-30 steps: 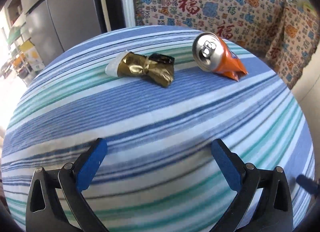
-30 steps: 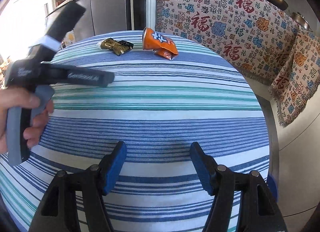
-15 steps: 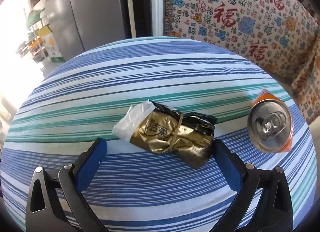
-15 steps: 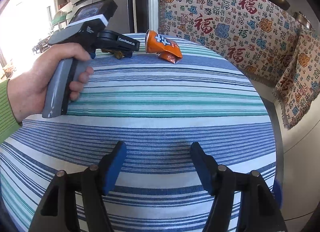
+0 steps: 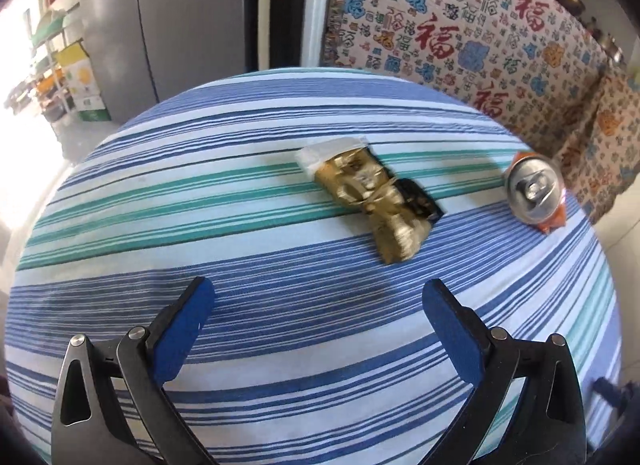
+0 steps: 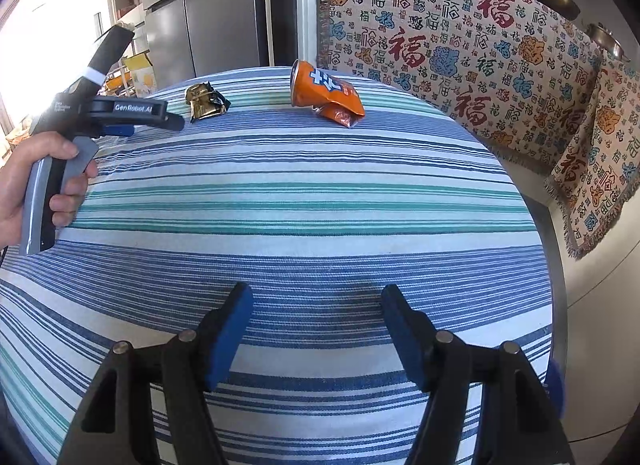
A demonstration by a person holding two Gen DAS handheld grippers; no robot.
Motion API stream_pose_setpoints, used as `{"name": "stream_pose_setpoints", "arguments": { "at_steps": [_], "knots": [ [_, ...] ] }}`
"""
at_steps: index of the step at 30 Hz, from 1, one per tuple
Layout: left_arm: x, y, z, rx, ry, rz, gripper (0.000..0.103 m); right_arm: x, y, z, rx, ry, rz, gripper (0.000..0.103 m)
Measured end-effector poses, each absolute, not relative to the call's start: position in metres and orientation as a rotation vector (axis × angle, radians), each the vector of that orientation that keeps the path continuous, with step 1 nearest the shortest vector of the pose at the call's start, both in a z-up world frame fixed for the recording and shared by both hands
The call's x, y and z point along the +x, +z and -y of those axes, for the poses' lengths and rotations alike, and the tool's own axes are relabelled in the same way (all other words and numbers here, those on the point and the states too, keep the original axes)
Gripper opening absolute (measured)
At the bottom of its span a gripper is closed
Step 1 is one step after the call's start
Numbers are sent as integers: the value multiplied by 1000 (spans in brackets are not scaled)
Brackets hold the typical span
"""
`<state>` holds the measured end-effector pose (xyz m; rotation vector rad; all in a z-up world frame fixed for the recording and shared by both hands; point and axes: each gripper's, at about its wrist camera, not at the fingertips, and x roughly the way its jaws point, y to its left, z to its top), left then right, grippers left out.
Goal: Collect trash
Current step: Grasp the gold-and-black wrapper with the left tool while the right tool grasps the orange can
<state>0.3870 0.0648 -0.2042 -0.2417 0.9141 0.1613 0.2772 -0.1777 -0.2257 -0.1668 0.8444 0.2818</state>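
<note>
A crumpled gold wrapper (image 5: 368,201) lies on the far part of the striped round table (image 5: 240,257). To its right lies a crushed orange can (image 5: 534,191) on its side, top facing me. My left gripper (image 5: 318,289) hovers open and empty, short of the wrapper and a little left of it. The right wrist view shows the same wrapper (image 6: 204,103) and can (image 6: 324,93) at the far edge. A hand (image 6: 36,173) holds the left gripper just left of the wrapper. My right gripper (image 6: 316,293) stands open over bare cloth near the front, nothing between its fingers.
A patterned cloth with red characters (image 6: 460,57) drapes the furniture behind and to the right of the table. Grey fridge doors (image 6: 224,13) stand at the back left. The table's right edge (image 6: 556,285) drops to a pale floor.
The left gripper came forward until the wrapper lay between its open fingers, then drew back and left, so the wrapper now lies ahead of it. The right gripper stayed still.
</note>
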Motion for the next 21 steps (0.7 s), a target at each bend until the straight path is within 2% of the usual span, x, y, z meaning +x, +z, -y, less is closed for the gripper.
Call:
{"name": "stream_pose_setpoints", "arguments": {
  "at_steps": [3, 9, 11, 12, 14, 18, 21],
  "knots": [
    [418, -201, -53, -345, 145, -901, 102, 277, -225, 178, -167, 282, -844, 68],
    [462, -210, -40, -263, 288, -916, 102, 279, -226, 180, -160, 290, -845, 69],
    [456, -211, -37, -210, 309, -894, 92, 278, -226, 179, -162, 294, -845, 70],
    [448, -211, -35, -163, 313, -881, 78, 278, -226, 179, -162, 296, -846, 70],
    [436, -209, -37, -147, 256, -870, 66, 279, -227, 179, -162, 299, -845, 70],
    [397, -207, -44, -54, 149, -882, 64, 280, -228, 180, -152, 301, -848, 71],
    [358, -204, -47, 9, 28, -917, 64, 285, -227, 179, -162, 305, -860, 77]
  ]
}}
